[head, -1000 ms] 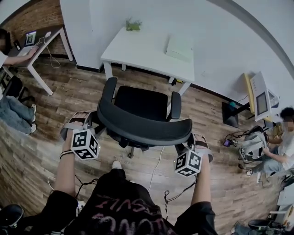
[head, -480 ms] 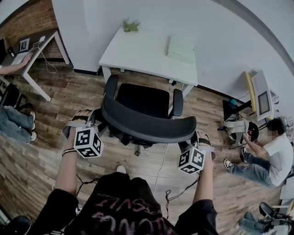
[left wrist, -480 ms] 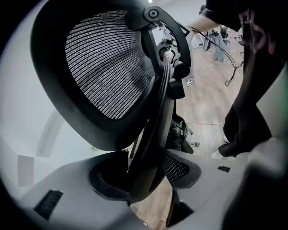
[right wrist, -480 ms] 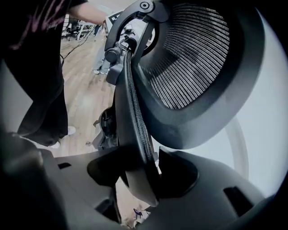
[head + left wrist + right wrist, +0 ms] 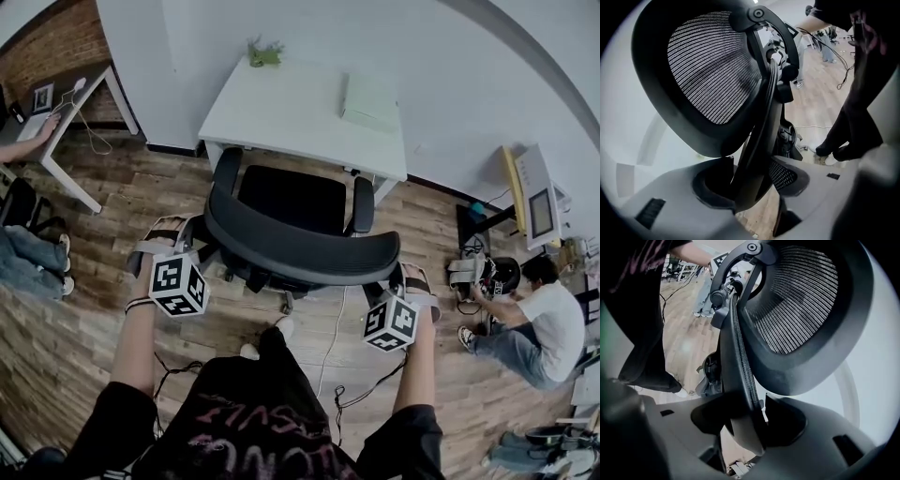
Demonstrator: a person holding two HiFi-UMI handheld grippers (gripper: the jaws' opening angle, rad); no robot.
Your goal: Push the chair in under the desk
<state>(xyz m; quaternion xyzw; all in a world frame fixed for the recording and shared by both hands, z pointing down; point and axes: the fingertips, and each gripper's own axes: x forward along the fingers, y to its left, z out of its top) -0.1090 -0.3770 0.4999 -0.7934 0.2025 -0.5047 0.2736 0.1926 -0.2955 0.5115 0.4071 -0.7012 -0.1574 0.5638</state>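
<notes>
Black mesh and plastic are being noted on the one chair point(image 5: 286, 202) in the record. It is being stood right against the near edge of the one white desk point(image 5: 281, 103). The front of its seat and the tips of both armrests are being shown at that edge, and the rest is lying out over the floor. Two items are being carried on the desk top: one small green plant point(image 5: 265, 52) at the far edge and one pale flat box point(image 5: 367, 97) towards the right. Two grippers are being counted. Two other persons are being seen, one seated on the floor point(image 5: 548, 323) at the right and one only partly in frame point(image 5: 23, 258) at the left, beside a second desk point(image 5: 70, 98).

Wood-plank flooring point(image 5: 112, 206) is being noted throughout. A white wall point(image 5: 450, 84) is being shown behind the desk and brick point(image 5: 56, 47) in the far left corner. One pale cable point(image 5: 328, 342) is being trailed across the planks below the chair.

The left gripper point(image 5: 752, 178) is being held nearly closed, its jaws being pressed onto the left edge of the curved backrest point(image 5: 300, 255). The right gripper point(image 5: 745, 420) is being clamped likewise on the backrest's right edge, the frame being pinched between both pads.
</notes>
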